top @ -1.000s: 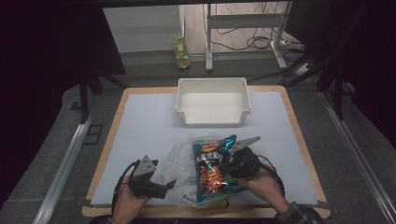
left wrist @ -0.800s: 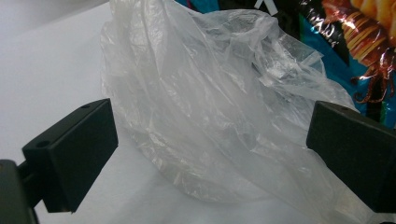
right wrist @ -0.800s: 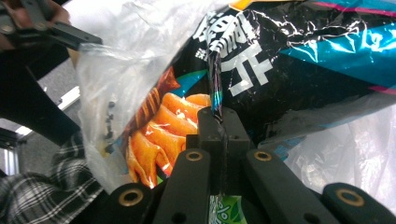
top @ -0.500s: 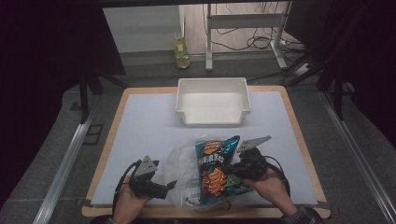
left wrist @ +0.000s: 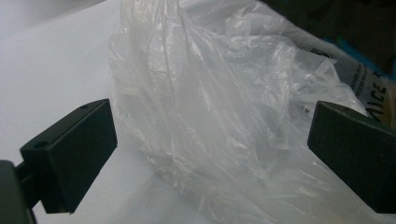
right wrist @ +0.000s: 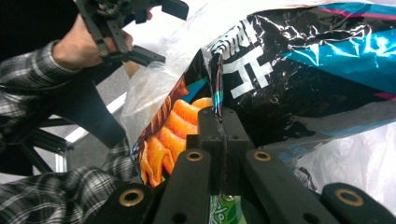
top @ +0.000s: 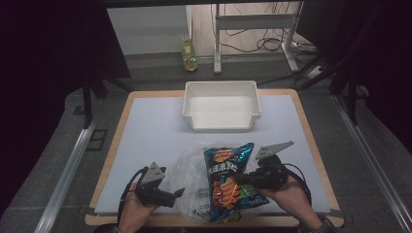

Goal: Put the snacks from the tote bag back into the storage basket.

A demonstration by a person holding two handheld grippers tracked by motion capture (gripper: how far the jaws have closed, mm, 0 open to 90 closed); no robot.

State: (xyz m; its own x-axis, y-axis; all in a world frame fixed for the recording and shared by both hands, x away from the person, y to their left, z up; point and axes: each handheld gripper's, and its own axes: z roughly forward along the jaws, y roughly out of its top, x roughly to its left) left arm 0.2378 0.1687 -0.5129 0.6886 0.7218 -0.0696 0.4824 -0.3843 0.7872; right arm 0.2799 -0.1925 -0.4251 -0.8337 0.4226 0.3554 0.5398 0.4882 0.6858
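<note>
Between the right gripper's [right wrist: 219, 116] jaws, a glossy crinkled chip bag [right wrist: 299, 70] is pinched.

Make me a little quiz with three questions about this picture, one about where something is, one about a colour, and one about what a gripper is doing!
1. Where is the white bin?
A. at the far side of the table, beyond the chip bag
B. in the person's left hand
C. on the floor

2. What colour is the chip bag mostly?
A. pink
B. dark blue with orange chips pictured
C. plain white

3. What is the right gripper doing?
A. standing wide open
B. lying in the bin
C. pinching the chip bag's edge

Answers:
1 A, the bin sits near the table's far edge in the high view.
2 B, blue foil and orange chips show in both views.
3 C, in the right gripper view its jaws are closed on the bag's seam.
</note>
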